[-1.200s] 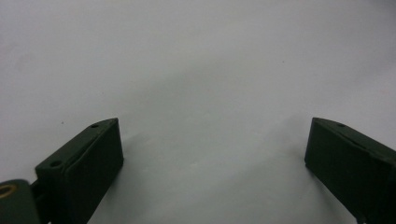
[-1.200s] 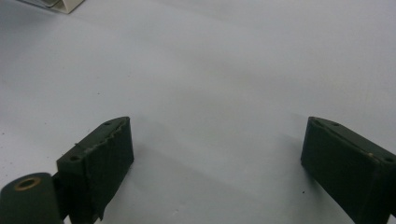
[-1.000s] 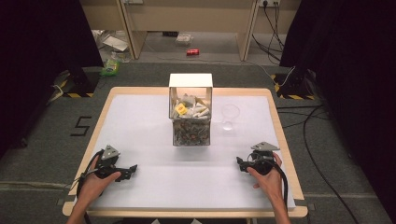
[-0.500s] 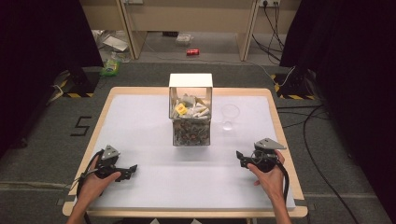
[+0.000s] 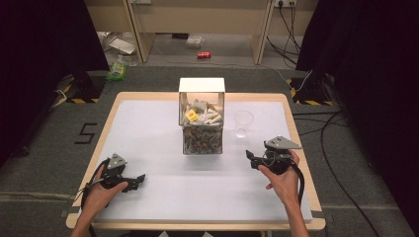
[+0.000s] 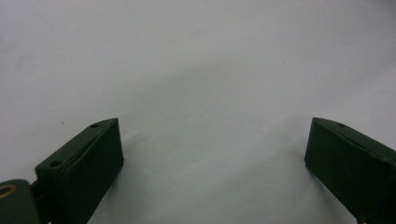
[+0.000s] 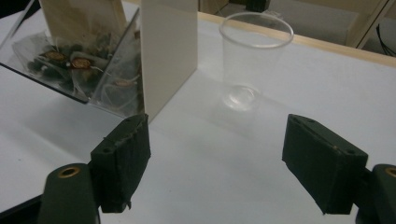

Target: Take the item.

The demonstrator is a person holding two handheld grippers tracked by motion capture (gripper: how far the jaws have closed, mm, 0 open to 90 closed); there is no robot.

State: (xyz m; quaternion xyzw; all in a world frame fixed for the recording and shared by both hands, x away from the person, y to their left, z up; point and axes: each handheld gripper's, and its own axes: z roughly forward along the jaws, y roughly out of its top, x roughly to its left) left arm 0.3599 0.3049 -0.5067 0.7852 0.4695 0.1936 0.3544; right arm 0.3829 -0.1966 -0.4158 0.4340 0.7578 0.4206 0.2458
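- Landmark: clear box [image 5: 201, 116] at table centre, full of tea bags, white back panel standing up
- Cup [image 5: 243, 123] stands upright just right of the box, apart from it, empty as far as I can see; in the right gripper view the cup [image 7: 252, 60] sits dead ahead, box [image 7: 100, 56] to its left
- Right gripper [image 5: 253, 157] is in front of and right of the box, raised off the table [image 5: 148, 128], aimed toward the cup; jaws released and wide, have just been closing a little, nothing between them
- Left gripper [image 5: 138, 178] is well in front-left of the box, low on the table; jaws wide apart and empty, just bare white surface ahead
- Progress: looks like the very start. Nothing picked, no bag out of the box, cup untouched
- Judgement: the right hand seems to be setting up a reach for the cup or the box; which one I can't tell
- Left to do: basically everything – approach, grab, move
- Risk: cup is light and clear, easy to knock over on approach
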